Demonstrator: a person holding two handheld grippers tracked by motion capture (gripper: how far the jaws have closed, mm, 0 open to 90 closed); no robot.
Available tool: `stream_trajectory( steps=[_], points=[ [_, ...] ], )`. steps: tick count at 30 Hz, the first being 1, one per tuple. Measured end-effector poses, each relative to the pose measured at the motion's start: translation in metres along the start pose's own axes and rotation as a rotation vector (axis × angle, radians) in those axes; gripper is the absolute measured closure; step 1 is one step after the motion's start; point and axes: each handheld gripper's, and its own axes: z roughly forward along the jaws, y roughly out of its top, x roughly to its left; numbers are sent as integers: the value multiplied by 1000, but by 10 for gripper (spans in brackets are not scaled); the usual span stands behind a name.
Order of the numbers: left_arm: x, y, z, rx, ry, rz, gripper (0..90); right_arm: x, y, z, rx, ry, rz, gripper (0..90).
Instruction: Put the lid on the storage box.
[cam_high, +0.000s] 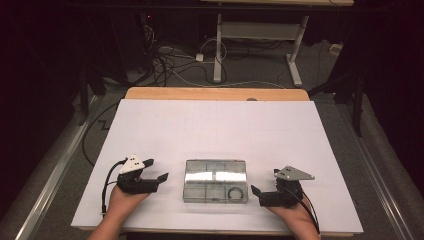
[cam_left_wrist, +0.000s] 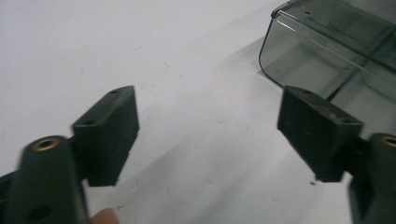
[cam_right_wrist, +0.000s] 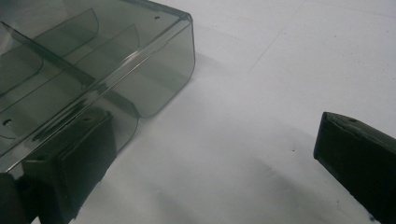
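Note:
A clear, smoke-tinted plastic compartment box (cam_high: 216, 181) lies with its lid closed on the white sheet (cam_high: 215, 130), near the front edge. A dark ring (cam_high: 235, 192) shows in its front right compartment. My left gripper (cam_high: 156, 170) rests on the sheet just left of the box, jaws open and holding nothing. In the left gripper view, the left gripper (cam_left_wrist: 208, 126) has bare sheet between its jaws and a corner of the box (cam_left_wrist: 327, 46) lies ahead to the right. My right gripper (cam_high: 265, 182) sits right of the box, also open. In the right gripper view, the right gripper (cam_right_wrist: 215, 149) has the box (cam_right_wrist: 93, 60) beside its left jaw.
The white sheet covers a wooden table whose far edge (cam_high: 215, 93) shows bare. Beyond it are a grey floor with loose cables (cam_high: 165, 65) and the white legs of another desk (cam_high: 218, 50). Metal rails run along both sides of the table.

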Motion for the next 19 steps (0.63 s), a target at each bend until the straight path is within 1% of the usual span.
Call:
stream_trajectory(
  steps=[2,3,4,5,8,11,14,19],
  points=[
    [0,-1,-1,-15,-5,-4,136,0,0,0,-1,-1,2,0],
    [0,0,-1,-16,-8,-8,93,0,0,0,-2,-1,1,0],
    [1,0,-1,-12,-9,-11,32,1,0,-1,-2,-2,4,0],
    [1,0,-1,-13,-12,-17,0,1,0,-1,-3,-2,3,0],
    [1,-1,-3,-27,-9,-15,0,1,-1,-1,-9,-1,-3,0],
    [0,-1,-1,-19,-9,-6,0,2,-1,-3,-20,-5,-9,0],
    [0,0,-1,-19,-12,-12,0,1,-1,-2,-22,-6,-7,0],
    [-1,0,-1,-16,1,-6,0,2,-2,-4,-26,-13,-7,0]
  ],
)
